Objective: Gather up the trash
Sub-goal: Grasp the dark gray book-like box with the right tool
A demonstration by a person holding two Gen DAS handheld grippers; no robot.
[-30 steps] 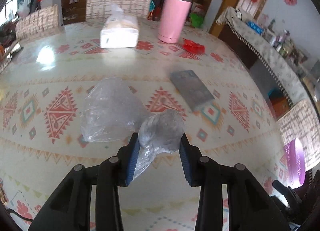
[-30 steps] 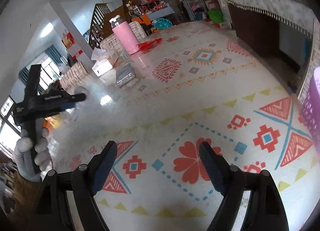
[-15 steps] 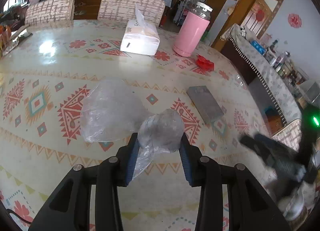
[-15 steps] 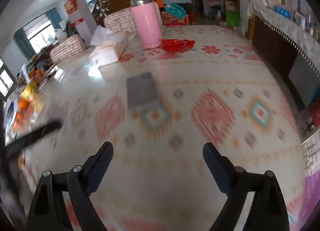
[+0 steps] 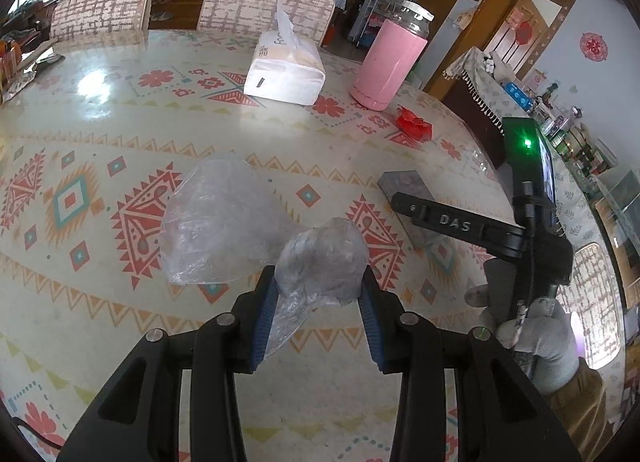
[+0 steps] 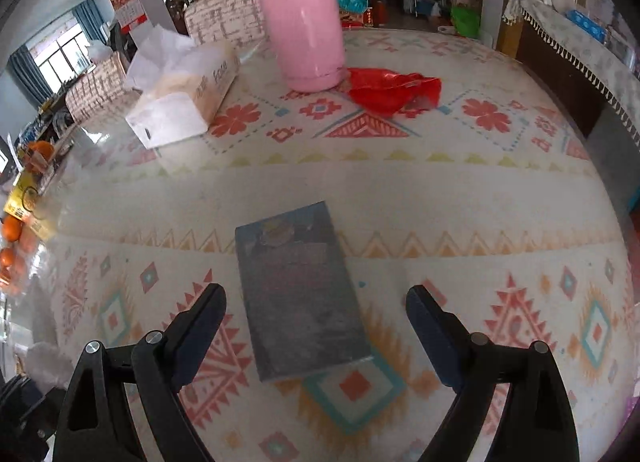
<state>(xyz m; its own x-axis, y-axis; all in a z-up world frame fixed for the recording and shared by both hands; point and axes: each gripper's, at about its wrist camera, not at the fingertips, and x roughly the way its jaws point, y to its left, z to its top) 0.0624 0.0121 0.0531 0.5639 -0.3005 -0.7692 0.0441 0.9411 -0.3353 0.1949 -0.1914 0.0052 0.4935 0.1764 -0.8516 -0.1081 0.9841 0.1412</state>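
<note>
Left claw (image 5: pixel 318 314) grips the clear plastic bag (image 5: pixel 320 258) at lower centre — right claw (image 6: pixel 316 326), spread wide over the grey packet (image 6: pixel 298 294), looks set to drop and pinch it.

Crinkled clear plastic bag (image 5: pixel 224 222) (filmy, wrinkled) over glossy patterned tablecloth (image 5: pixel 120 130)

The right gripper (image 6: pixel 316 302) is wide open above a flat grey packet (image 6: pixel 298 294) on the table (image 6: pixel 460 190). Far off stand a pink bottle (image 6: pixel 300 18), a red wrapper (image 6: pixel 390 88) and a tissue box (image 6: pixel 184 98).
</note>
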